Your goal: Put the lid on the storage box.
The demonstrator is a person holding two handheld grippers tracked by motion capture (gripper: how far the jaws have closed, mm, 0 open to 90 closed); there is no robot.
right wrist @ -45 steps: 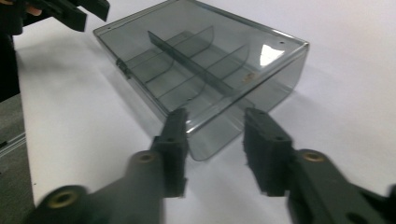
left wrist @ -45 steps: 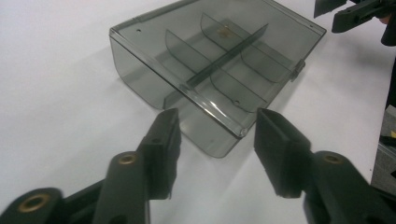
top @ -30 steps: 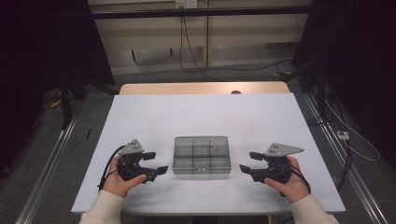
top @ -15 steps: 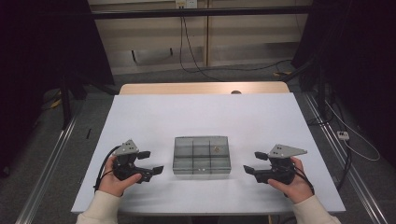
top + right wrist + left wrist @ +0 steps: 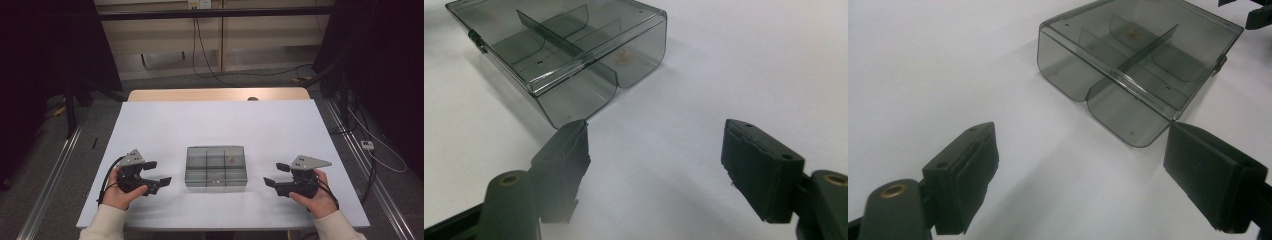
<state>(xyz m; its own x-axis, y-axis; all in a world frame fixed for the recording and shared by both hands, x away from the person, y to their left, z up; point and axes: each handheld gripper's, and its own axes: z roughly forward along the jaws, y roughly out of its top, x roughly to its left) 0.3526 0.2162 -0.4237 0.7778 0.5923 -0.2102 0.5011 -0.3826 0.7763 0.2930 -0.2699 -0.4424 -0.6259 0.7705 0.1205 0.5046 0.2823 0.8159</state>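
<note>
On the white table (image 5: 165,125), near the person's edge and squarely between the two hands, lies a smoky see-through plastic box (image 5: 216,166) with dividers that split it into small compartments. It looks shut, lid down and flat on the table, with its little latch (image 5: 1219,62) on the side toward the person. That central spot seems chosen so either hand can get at it equally well. One far compartment holds a small brownish thing (image 5: 231,160), too small to make out.

Both hands rest low on the table, one to each side of the box, with the claws pointing inward at it. This reads as a ready stance, each tool lined up on an end wall of the box before anything is touched.

The left gripper (image 5: 157,182) has its jaws spread apart with nothing between them; they have just been opening a little further. The box lies beyond its tips, near but not touching, and in the left gripper view it sits ahead and off toward the right jaw, a rounded corner nearest.

The right gripper (image 5: 274,176) is likewise wide apart and empty, its jaws also just having opened further. The box is near it on the table, clear of the pads; in the right gripper view it lies ahead toward the left jaw, again with a corner closest
</note>
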